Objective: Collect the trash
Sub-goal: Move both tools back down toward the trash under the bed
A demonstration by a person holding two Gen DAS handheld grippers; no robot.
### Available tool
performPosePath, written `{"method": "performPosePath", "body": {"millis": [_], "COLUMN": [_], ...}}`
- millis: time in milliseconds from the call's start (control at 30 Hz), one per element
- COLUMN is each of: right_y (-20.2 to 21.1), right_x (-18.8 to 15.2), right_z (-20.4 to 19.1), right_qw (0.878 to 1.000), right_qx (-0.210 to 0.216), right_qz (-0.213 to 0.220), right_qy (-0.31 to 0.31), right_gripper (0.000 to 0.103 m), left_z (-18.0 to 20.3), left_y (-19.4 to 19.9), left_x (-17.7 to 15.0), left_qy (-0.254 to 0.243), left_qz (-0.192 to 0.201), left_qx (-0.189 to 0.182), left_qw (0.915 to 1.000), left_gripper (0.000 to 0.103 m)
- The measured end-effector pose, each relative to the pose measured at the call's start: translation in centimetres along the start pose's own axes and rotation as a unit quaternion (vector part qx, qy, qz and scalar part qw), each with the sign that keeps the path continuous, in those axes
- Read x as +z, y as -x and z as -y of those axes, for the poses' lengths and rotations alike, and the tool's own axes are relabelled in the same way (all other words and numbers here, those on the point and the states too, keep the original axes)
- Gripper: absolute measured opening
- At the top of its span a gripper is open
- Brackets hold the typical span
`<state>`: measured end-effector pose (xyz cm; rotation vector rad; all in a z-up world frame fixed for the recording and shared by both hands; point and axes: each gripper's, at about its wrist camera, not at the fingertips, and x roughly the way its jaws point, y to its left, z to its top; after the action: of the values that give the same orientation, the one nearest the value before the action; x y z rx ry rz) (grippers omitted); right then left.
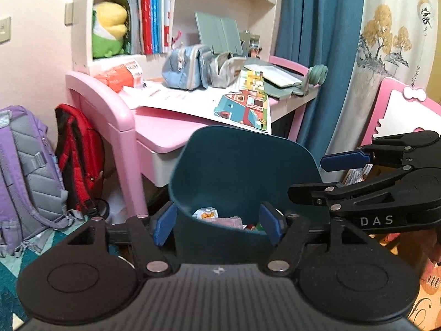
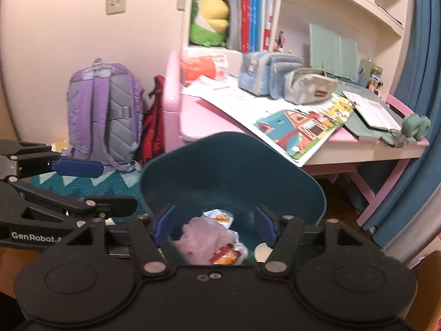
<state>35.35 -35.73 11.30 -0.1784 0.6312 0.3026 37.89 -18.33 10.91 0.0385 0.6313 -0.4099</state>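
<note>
1. Currently we hold both grippers over a dark teal plastic waste bin (image 1: pixel 237 171), whose open mouth sits just ahead of and below each pair of jaws.
2. Our left gripper (image 1: pixel 217 226) has its jaws apart, blue pads on either side of the bin's opening, with nothing between them.
3. Our right gripper (image 2: pixel 213 226) is likewise spread and empty; in the left wrist view it shows from the side, its pads clearly separated.
4. Inside the bin, directly beneath the jaws, lies the collected trash: a crumpled pale pink tissue or cloth (image 2: pixel 205 235), a white wrapper with orange print (image 2: pixel 219 216) behind it, and a red-and-orange snack packet (image 2: pixel 226 253) nearest us.
5. We judge that part of the job is done: several pieces are already in the bin and neither gripper carries anything.
6. Beyond the jaws stands the pink children's worktop (image 2: pixel 198 121), crowded with papers, a colourful printed sheet (image 2: pixel 300 129), a blue fabric pouch (image 2: pixel 264 71) and a grey pencil case (image 2: pixel 308 85).
7. Whether any of that counts as trash we cannot tell; an orange packet (image 2: pixel 198 67) at the far corner may be a candidate.
8. What remains, in our view, is to scan the worktop and floor for further scraps.
</note>
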Motion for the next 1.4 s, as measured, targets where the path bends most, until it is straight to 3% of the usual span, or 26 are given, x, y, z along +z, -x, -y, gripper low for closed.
{"method": "performPosePath", "body": {"millis": [100,233,333,700,933,1000,1033,1067,1233,1400], "right_y": [0.8,0.8,0.1,-7.0,-13.7,-15.8,-17.0,-18.1,-24.4,-31.8], "right_x": [-0.4,-1.1,-2.0,-6.9,-10.9,-11.9,-12.4,-12.8,-15.7,-19.8], "right_z": [-1.6,-4.5,-6.8,-14.3,-18.3,-19.2,-19.7,-20.1,-21.5,-22.7], "right_qw": [1.000,0.999,0.998,0.987,0.980,0.980,0.980,0.980,0.978,0.972], "right_qx": [0.013,0.039,0.061,0.157,0.185,0.180,0.178,0.175,0.152,0.121], "right_qz": [0.006,0.008,0.004,-0.027,-0.063,-0.073,-0.079,-0.086,-0.125,-0.182], "right_qy": [0.004,0.010,0.014,-0.018,-0.038,-0.039,-0.042,-0.046,-0.069,-0.082], "right_gripper": [0.068,0.072,0.077,0.098,0.102,0.102,0.102,0.102,0.102,0.102], "left_z": [-0.8,-2.3,-4.0,-11.8,-17.2,-18.8,-19.5,-20.3,-23.6,-25.9], "left_y": [2.2,5.0,6.6,9.4,7.6,6.8,6.3,5.7,2.1,-3.3], "left_x": [-0.8,-2.3,-3.6,-11.8,-18.3,-20.4,-21.4,-22.3,-27.3,-33.1], "left_qy": [0.005,0.012,0.023,0.068,0.102,0.114,0.121,0.129,0.162,0.184], "left_qz": [0.008,0.025,0.031,0.030,0.013,0.013,0.012,0.011,-0.010,-0.058], "left_qx": [0.000,0.012,0.019,0.086,0.117,0.123,0.127,0.131,0.139,0.136], "left_qw": [1.0000,0.9995,0.9991,0.9935,0.9878,0.9858,0.9844,0.9829,0.9769,0.9718], "left_gripper": [0.066,0.078,0.079,0.082,0.084,0.090,0.100,0.103,0.103,0.103]}}
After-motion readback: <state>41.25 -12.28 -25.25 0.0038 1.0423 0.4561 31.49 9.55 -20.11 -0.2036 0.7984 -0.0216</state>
